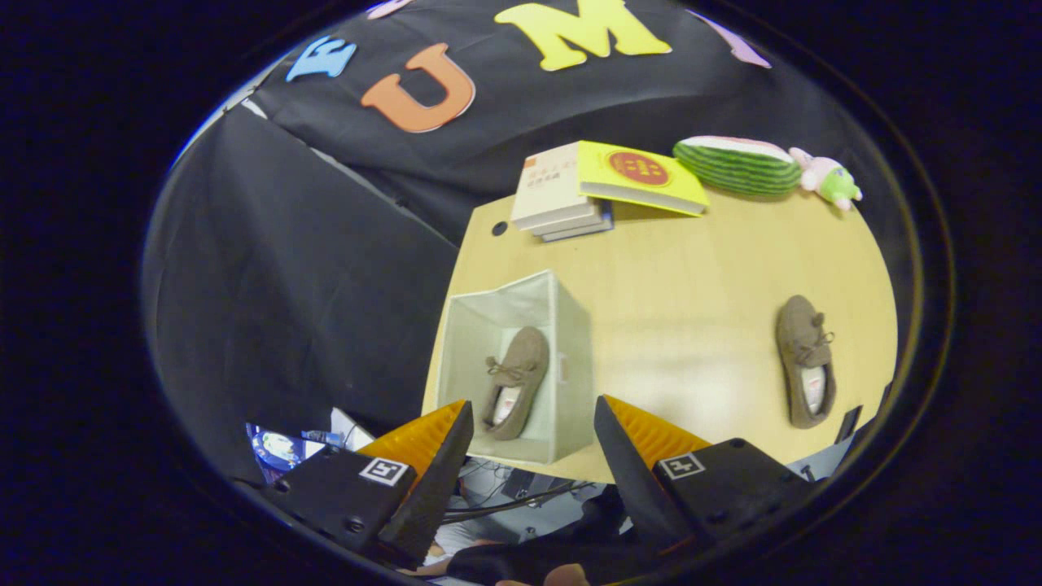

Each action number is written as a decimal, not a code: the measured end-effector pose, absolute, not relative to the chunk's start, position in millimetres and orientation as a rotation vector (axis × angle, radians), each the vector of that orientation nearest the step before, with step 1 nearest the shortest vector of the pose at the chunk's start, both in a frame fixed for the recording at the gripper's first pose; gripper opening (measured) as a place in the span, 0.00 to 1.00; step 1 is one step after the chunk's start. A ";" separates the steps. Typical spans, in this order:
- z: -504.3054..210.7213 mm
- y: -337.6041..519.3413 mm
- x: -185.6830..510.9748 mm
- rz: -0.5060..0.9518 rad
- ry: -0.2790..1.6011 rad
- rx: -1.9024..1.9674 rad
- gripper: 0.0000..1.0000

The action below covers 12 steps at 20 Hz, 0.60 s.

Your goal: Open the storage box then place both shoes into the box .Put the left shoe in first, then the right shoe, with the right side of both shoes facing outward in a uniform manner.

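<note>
Seen from above, along the fingers: a pale wooden surface (692, 285) against the black booth wall.

At the surface's near-left corner, an open fabric box (570, 350), no lid over it. Inside, one brown shoe (514, 381), lying flat on the box floor, toe toward the far edge, heel toward the near edge. Presumably the left shoe, going by the task order, though hard to confirm from this height.

Near the right edge of the surface, well apart from the box, a second brown shoe (805, 361), sole down, toe pointing to the far edge. Not yet picked up.

Along the far edge: a stack of books (602, 187) with a yellow one on top, then a watermelon-slice plush (737, 165) and a small pink-and-green toy (829, 179) toward the far-right corner. All apart from the shoes and the box.

Gripper (533, 431) high above the near edge, fingers spread wide and holding nothing; the box's near side visible between them.

Progress, judged from the layout: box opened, first shoe in. Left to do: fetch the second shoe from the right edge and lay it in the box beside the first, facing the same way. Roughly halfway.
</note>
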State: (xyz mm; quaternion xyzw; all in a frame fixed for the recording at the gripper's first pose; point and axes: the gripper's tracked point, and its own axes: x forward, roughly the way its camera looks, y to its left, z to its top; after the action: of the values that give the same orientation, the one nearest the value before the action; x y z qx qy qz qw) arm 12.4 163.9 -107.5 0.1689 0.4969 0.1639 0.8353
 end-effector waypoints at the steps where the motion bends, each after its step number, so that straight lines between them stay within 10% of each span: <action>1: -108.1 143.1 14.8 0.317 1.041 0.358 0.96; 12: -160.3 -82.8 15.6 0.081 1.083 0.306 0.96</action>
State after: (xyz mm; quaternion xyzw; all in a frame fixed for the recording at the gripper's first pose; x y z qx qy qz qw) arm 15.6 -82.8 -160.3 0.1451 0.5133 0.0383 0.8450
